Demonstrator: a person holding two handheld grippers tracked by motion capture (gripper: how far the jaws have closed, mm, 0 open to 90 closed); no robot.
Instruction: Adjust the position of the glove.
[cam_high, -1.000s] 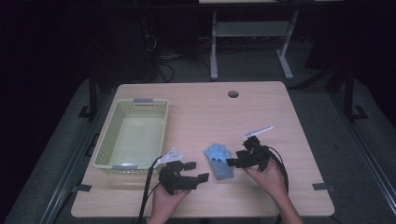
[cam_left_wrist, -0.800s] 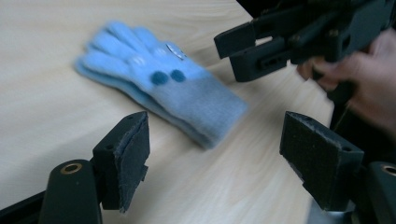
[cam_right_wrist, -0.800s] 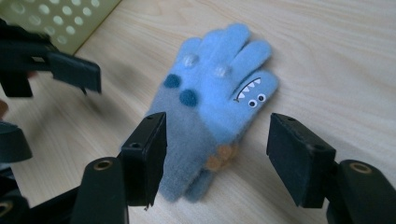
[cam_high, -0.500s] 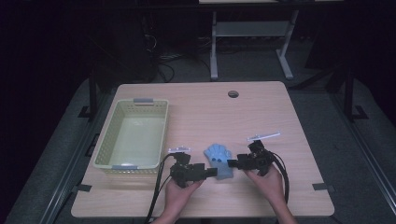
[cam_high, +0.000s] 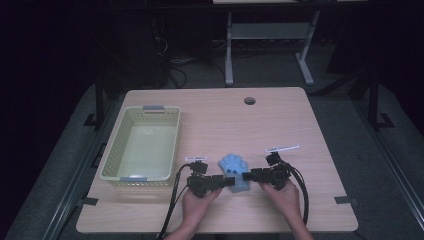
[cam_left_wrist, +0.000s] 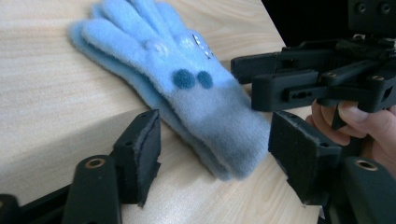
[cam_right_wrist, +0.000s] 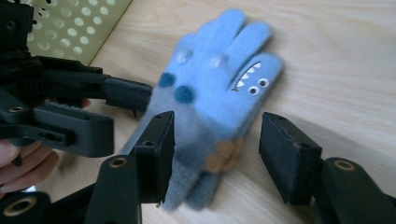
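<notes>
Glove: blue monster glove (cam_high: 235, 171) flat on table (cam_high: 280, 120), 3 o'clock of basket (cam_high: 142, 145).
L gripper (cam_left_wrist: 215, 154): my jaws closing round cuff, not pinching yet.
R gripper (cam_right_wrist: 215, 144): closing, nothing held.
Tip: seat pads low, both layers, squeeze evenly.

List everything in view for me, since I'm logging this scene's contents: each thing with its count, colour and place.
Glove: one or a stacked pair (cannot tell), light blue with dark blue dots and a toothy face; flat on the table's near middle, cuff between both grippers' jaws.
Basket: one, pale yellow-green, perforated; left part of the table.
Table: one, light wood, with a round hole near its far edge.
Left gripper: one, black; jaws open around the glove's cuff, just been closing.
Right gripper: one, black; jaws open astride the glove, just been closing.
Hands: two, gripping the grippers at the table's near edge.
</notes>
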